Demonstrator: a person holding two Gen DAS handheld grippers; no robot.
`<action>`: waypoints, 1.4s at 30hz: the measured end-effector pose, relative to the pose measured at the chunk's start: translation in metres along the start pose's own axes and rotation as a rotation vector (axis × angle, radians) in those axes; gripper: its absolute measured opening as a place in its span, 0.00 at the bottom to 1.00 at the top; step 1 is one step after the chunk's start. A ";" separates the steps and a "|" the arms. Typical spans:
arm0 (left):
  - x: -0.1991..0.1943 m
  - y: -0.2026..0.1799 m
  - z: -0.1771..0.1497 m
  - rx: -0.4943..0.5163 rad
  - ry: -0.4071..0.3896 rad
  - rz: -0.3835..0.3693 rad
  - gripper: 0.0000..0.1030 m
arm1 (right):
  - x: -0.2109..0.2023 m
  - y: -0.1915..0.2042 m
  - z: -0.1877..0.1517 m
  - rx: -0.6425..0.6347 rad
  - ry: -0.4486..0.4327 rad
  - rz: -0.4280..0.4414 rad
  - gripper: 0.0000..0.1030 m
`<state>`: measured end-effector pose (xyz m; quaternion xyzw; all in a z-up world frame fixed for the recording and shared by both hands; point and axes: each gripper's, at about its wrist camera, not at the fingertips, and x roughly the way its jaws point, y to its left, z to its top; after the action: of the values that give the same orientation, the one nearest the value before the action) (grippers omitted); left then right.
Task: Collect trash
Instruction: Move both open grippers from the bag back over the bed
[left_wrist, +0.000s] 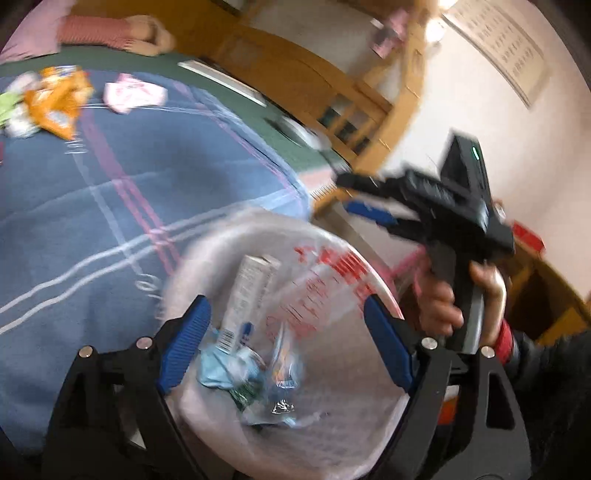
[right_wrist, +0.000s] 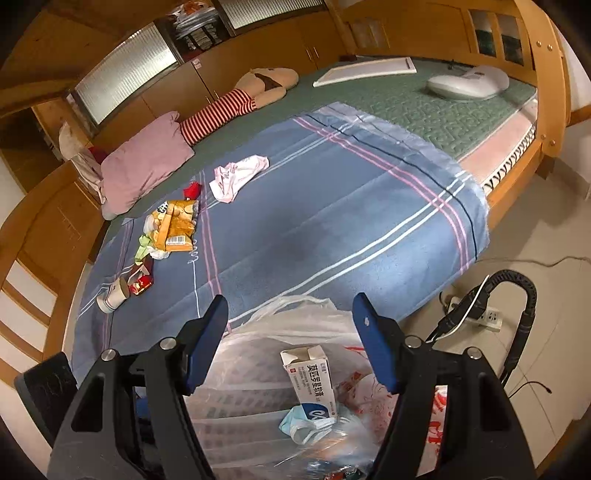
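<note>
On the bed (right_wrist: 332, 229), near the left edge of the blue striped sheet (right_wrist: 351, 206), lie a small white cup (right_wrist: 110, 297), red wrappers (right_wrist: 140, 282), an orange snack packet (right_wrist: 177, 225) and a crumpled pink-and-white wrapper (right_wrist: 236, 175). Just off the bed's near edge, the clear trash bag (right_wrist: 258, 369) lies open, holding a white medicine carton (right_wrist: 312, 380) and a pale blue face mask (right_wrist: 299, 424). The left tool (left_wrist: 286, 339) hangs over the bag's mouth, jaws spread, nothing between them. Further right, the right tool (right_wrist: 290, 339), held by a hand (left_wrist: 441, 299), is also spread wide and pinches nothing.
</note>
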<state>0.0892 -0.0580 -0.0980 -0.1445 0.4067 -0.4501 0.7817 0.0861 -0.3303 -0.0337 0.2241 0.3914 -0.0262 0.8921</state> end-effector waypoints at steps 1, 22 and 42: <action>-0.001 0.002 0.001 -0.018 -0.019 0.022 0.82 | 0.002 0.001 -0.001 0.002 0.007 0.000 0.67; -0.060 0.062 0.010 -0.280 -0.250 0.466 0.87 | 0.031 0.034 -0.020 -0.078 0.103 -0.003 0.67; -0.065 0.073 0.006 -0.351 -0.268 0.541 0.87 | 0.043 0.045 -0.027 -0.095 0.137 -0.004 0.67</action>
<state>0.1198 0.0351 -0.1043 -0.2213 0.3954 -0.1269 0.8824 0.1067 -0.2733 -0.0634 0.1819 0.4529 0.0062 0.8728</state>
